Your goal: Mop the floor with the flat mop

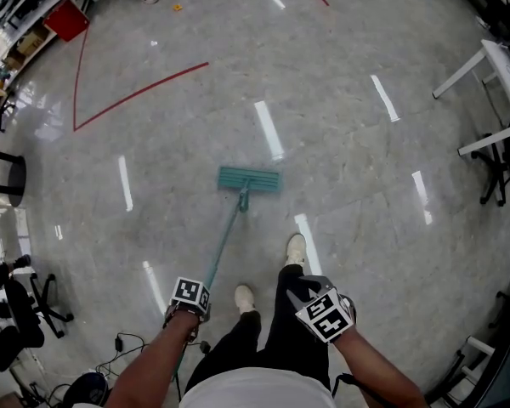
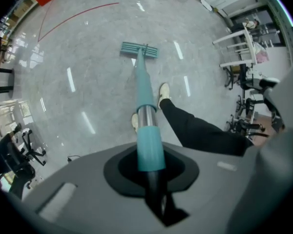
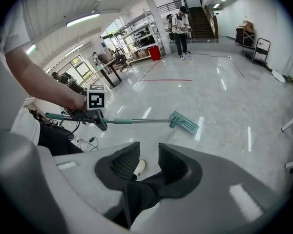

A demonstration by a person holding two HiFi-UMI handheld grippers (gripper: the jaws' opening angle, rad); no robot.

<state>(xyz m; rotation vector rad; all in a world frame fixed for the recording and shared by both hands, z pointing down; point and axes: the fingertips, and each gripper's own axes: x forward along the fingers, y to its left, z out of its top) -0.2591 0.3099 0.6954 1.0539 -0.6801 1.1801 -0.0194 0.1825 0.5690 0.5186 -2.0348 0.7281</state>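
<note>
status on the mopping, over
Left gripper shut on mop handle. Right gripper open, empty. Mop head flat on floor ahead. Cables at left, behind mop head.

No words, numbers or brand marks can be read anywhere.

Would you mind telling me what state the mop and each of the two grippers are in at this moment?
mop head: lying flat on the floor
mop handle: tilted, its upper part clamped in the left gripper
left gripper: shut on the mop handle
right gripper: open, nothing between its jaws, apart from the mop
</note>
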